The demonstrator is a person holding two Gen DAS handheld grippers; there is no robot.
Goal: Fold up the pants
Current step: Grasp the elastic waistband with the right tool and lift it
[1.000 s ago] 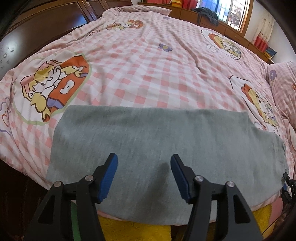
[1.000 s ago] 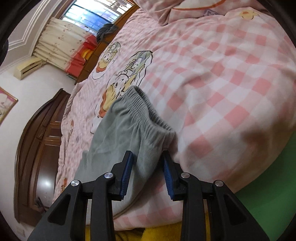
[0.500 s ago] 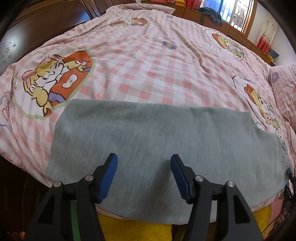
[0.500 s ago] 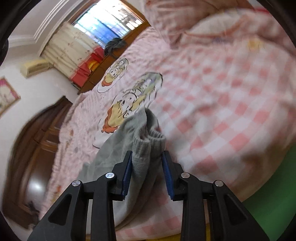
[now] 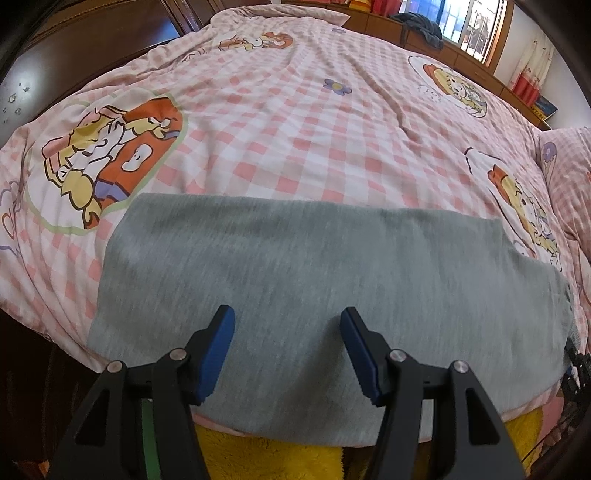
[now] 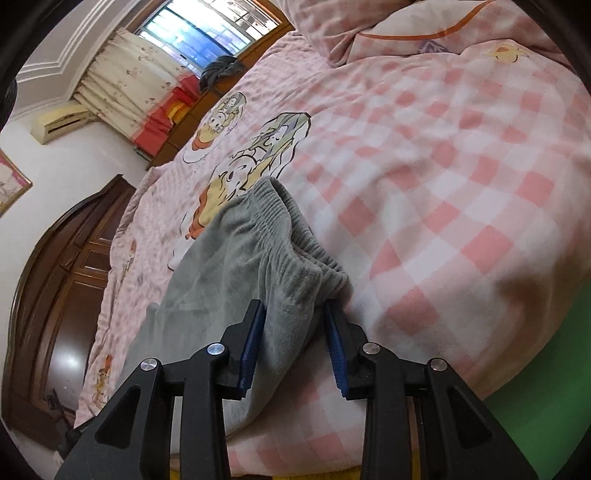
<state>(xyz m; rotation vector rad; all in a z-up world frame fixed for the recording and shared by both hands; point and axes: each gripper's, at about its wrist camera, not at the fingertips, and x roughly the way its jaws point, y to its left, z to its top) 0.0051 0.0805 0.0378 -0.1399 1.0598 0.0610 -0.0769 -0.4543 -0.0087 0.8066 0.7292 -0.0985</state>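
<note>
The grey pants (image 5: pixel 314 273) lie folded lengthwise in a flat band across the near edge of the bed. My left gripper (image 5: pixel 288 325) is open and hovers over the middle of the band, jaws wide and empty. In the right wrist view the elastic waistband end of the pants (image 6: pixel 280 236) is bunched and raised. My right gripper (image 6: pixel 295 314) has its blue pads on either side of the waistband corner with a gap between them; the cloth sits between the jaws. The right gripper's tip also shows at the far right in the left wrist view (image 5: pixel 576 365).
The bed has a pink checked cover (image 5: pixel 295 122) with cartoon prints. A pillow (image 6: pixel 424 26) lies at the head. Dark wooden wardrobes (image 6: pixel 62 295) stand beyond the bed. A yellow fleece (image 5: pixel 266 458) hangs under the near edge. A window with curtains (image 6: pixel 207 29) is at the back.
My right gripper's jaws have widened after pinching the waistband, and the lifted waistband has dropped back toward the bed. The left gripper has drifted slightly over the pants.
</note>
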